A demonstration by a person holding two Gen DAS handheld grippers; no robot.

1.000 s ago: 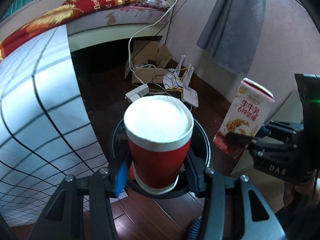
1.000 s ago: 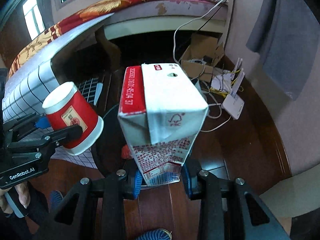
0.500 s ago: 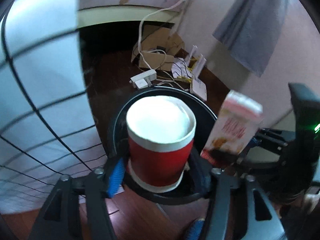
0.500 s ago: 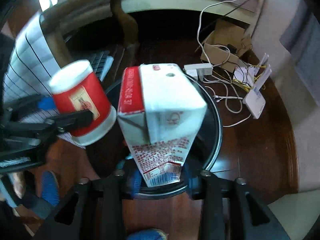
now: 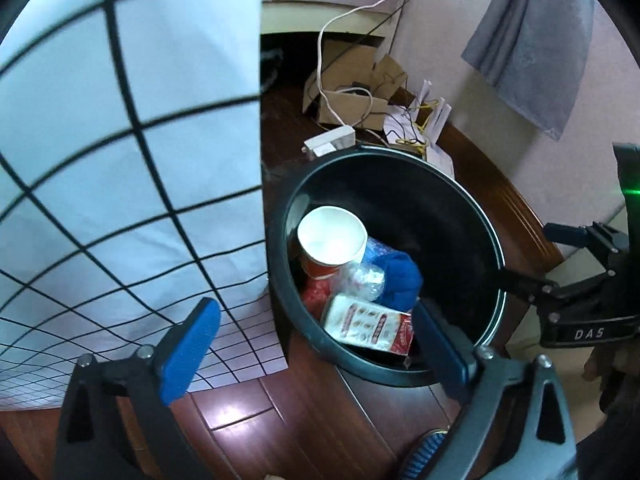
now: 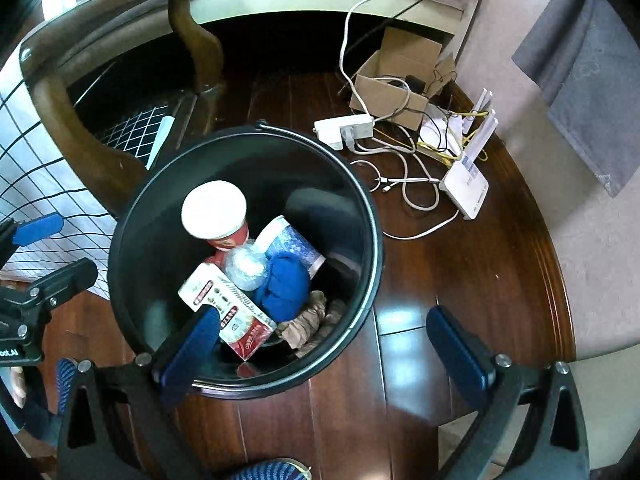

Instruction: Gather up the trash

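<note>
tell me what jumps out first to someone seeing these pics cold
The black trash bin on the dark wood floor, with a red paper cup, a milk carton and a blue wad lying inside. Both grippers, left and right, hang open and empty above its rim.

Black bin (image 6: 372, 240) stands open-mouthed on the wooden floor (image 6: 460, 272), its left half filled by a red cup (image 6: 214, 210), milk carton (image 6: 228, 308) and blue cloth (image 6: 284, 284); its right half is free. Bench frame (image 6: 80, 128) crowds the left rim; cables (image 6: 408, 184) and router (image 6: 466, 188) clutter the floor beyond.
</note>
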